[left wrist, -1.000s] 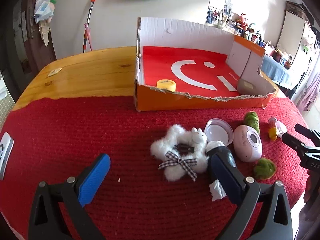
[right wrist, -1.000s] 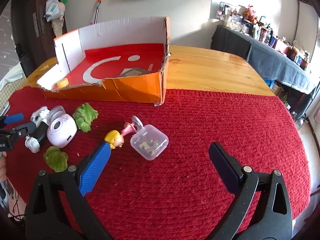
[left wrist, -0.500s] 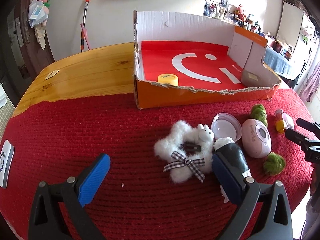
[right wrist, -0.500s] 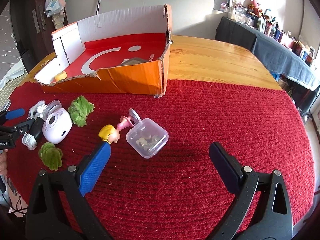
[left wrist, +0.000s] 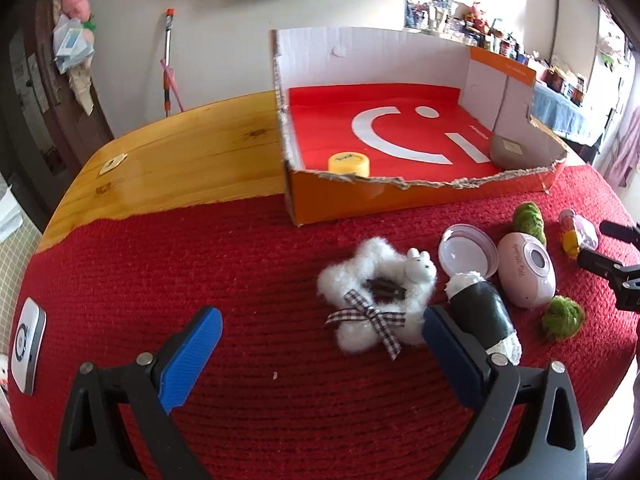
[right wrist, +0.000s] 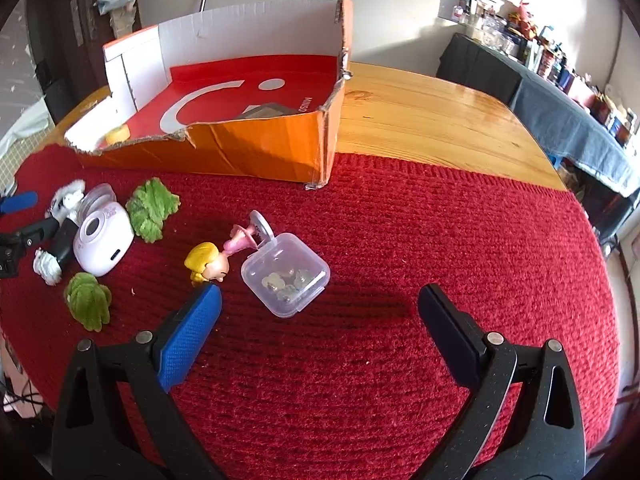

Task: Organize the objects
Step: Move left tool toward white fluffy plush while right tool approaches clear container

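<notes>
Small objects lie on a red knitted mat [left wrist: 200, 264] in front of an orange cardboard box [left wrist: 400, 196]. In the left wrist view a white fluffy star clip [left wrist: 372, 300], a black-and-white sushi toy [left wrist: 480, 312], a round lid [left wrist: 468, 250], a pink camera-like device [left wrist: 528, 268] and two green leaf toys [left wrist: 562, 316] sit just ahead of my open, empty left gripper [left wrist: 316, 344]. In the right wrist view a clear plastic case [right wrist: 286, 274] and a yellow-haired doll [right wrist: 208, 262] lie just ahead of my open, empty right gripper [right wrist: 320, 308].
The box holds a yellow cap [left wrist: 349, 163] and a grey-brown pad [left wrist: 510, 151]. A white remote-like device [left wrist: 27, 344] lies at the mat's left edge. Bare wooden table [right wrist: 432, 120] extends beyond the mat. A cluttered shelf [right wrist: 560, 68] stands at the right.
Both grippers have moved forward and lower toward the objects, which now look larger. Both stay open. No object has moved.
</notes>
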`<state>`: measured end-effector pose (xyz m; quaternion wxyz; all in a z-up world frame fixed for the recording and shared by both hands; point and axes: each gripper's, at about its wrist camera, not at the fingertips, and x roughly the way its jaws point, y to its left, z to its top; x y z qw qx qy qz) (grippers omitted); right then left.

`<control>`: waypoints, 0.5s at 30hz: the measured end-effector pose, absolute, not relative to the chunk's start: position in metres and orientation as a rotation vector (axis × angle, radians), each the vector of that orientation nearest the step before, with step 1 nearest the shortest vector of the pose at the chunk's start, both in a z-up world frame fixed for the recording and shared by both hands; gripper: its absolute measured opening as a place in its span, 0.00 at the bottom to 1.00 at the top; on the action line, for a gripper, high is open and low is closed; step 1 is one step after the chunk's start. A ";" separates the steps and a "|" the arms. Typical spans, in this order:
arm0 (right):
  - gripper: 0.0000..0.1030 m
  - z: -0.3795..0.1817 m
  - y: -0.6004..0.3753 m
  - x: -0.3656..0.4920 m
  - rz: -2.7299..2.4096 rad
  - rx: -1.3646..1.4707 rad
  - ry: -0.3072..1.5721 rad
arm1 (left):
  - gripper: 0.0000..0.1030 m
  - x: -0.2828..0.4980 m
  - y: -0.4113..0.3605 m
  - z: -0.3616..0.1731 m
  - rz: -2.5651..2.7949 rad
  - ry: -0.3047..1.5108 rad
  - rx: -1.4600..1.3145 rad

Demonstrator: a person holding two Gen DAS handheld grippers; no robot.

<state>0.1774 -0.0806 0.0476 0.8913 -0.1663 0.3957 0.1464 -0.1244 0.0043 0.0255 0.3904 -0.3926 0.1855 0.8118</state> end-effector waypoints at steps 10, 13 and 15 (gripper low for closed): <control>0.67 0.049 -0.073 0.180 0.361 -0.352 0.819 | 0.70 -0.121 0.014 0.023 1.957 0.452 -0.977; 0.50 0.049 -0.073 0.178 0.380 -0.333 0.815 | 0.57 -0.118 0.013 0.024 1.931 0.441 -0.952; 0.40 0.050 -0.074 0.177 0.391 -0.323 0.810 | 0.45 -0.116 0.012 0.025 1.920 0.438 -0.938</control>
